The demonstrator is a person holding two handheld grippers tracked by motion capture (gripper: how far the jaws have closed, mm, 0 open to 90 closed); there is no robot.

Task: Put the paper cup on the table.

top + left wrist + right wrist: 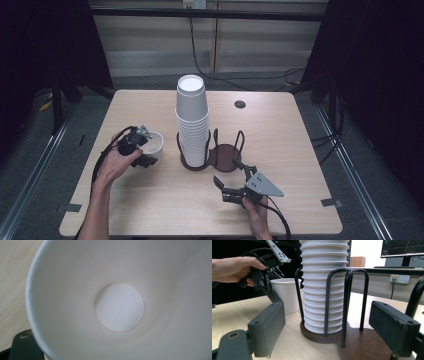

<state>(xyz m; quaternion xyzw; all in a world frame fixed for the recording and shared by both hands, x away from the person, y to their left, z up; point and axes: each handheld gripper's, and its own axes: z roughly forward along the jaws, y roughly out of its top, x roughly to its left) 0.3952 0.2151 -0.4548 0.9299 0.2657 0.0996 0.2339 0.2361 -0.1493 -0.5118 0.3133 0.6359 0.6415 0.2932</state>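
Cup (151, 142) stands upright on the table (150, 200), apart from the stack (192, 125) in the holder (225, 156), our left gripper (141, 148) pinching its rim; our right gripper (230, 180) waits open beside the holder's bare half.

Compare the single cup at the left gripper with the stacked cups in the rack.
The single cup stands mouth up on the table; the stacked cups are nested bottoms up in the rack. The single cup sits at the left gripper; no gripper touches the stacked cups. Both are plain white paper cups.
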